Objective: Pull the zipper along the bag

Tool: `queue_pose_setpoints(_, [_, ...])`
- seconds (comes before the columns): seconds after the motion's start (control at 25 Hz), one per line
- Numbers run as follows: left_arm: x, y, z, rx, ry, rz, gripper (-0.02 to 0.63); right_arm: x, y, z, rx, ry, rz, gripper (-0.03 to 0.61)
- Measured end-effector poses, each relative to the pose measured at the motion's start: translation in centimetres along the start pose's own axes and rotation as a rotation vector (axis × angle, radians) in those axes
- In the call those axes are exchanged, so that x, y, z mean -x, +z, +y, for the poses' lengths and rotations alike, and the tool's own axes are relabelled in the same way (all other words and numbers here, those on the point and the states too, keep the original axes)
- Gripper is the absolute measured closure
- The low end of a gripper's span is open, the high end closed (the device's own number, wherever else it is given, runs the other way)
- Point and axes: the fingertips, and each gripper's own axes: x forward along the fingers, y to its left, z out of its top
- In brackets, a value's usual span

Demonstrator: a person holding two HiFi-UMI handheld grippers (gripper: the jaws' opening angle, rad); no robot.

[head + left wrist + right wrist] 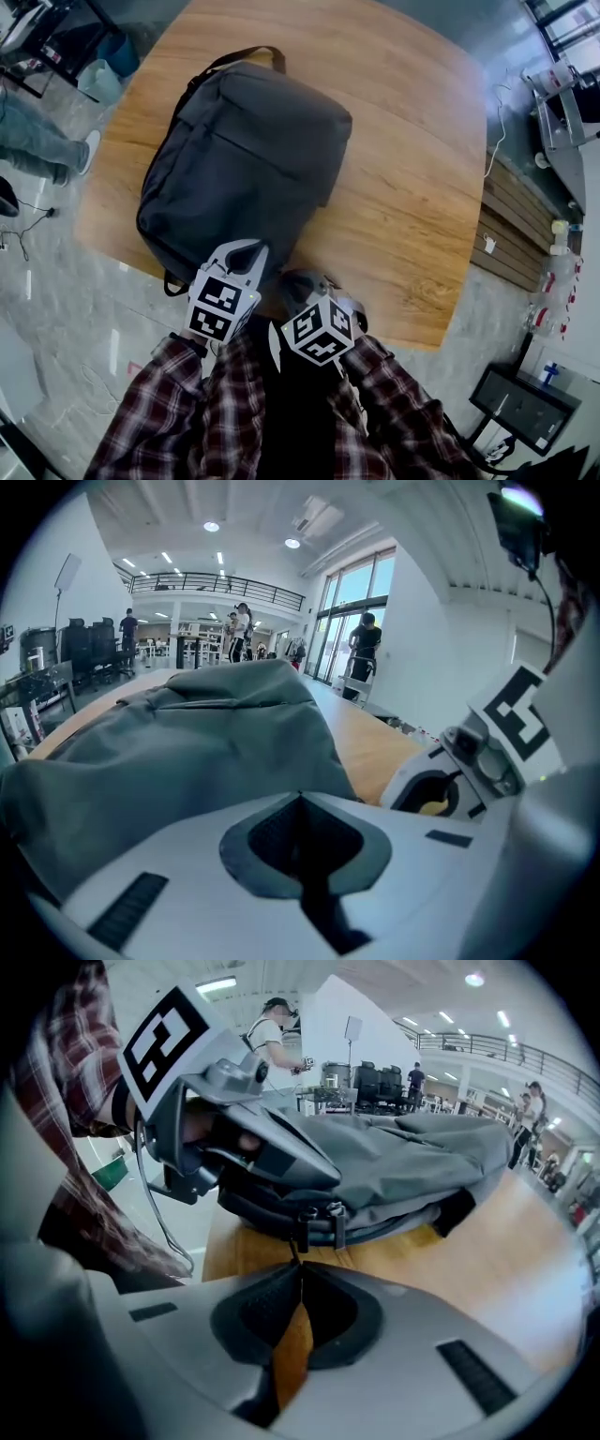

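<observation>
The right gripper [298, 1274] has its jaws closed on the zipper pull [302, 1225] of the grey backpack [244, 159] lying on the wooden worktop [412, 206], while the left gripper [300, 799] has its jaws closed, pinching the backpack's near edge

The backpack [244, 169] is dark charcoal grey, its carry handle [248, 54] brownish black and its zipper pull [306, 1218] black. The table [422, 197] is honey-brown wood with streaky grain. The left tongs [300, 797] and right tongs [300, 1265] are pale grey with black textured pads. Their marker cubes [223, 307] show black-and-white squares. The sleeves [178, 412] are red, white and dark plaid. The floor [56, 309] is glossy grey.
</observation>
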Motion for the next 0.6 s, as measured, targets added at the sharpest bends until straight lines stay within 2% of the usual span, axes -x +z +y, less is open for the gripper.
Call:
queue_pose_setpoints(0.32, [0.1, 0.5, -0.9, 0.003, -0.041, -0.015, 0.603, -0.2, 0.5, -4.7, 0.069, -0.086, 0.016, 0.563])
queue_pose_setpoints(0.48, [-0.4, 0.7, -1.0, 0.036, -0.046, -0.019, 0.603, -0.6, 0.5, -6.3, 0.038, -0.099, 0.013, 0.563])
queue_pose_setpoints(0.6, [-0.8, 1.0, -1.0, 0.057, -0.04, -0.026, 0.603, -0.5, 0.1, -6.4, 0.004, -0.063, 0.005, 0.558])
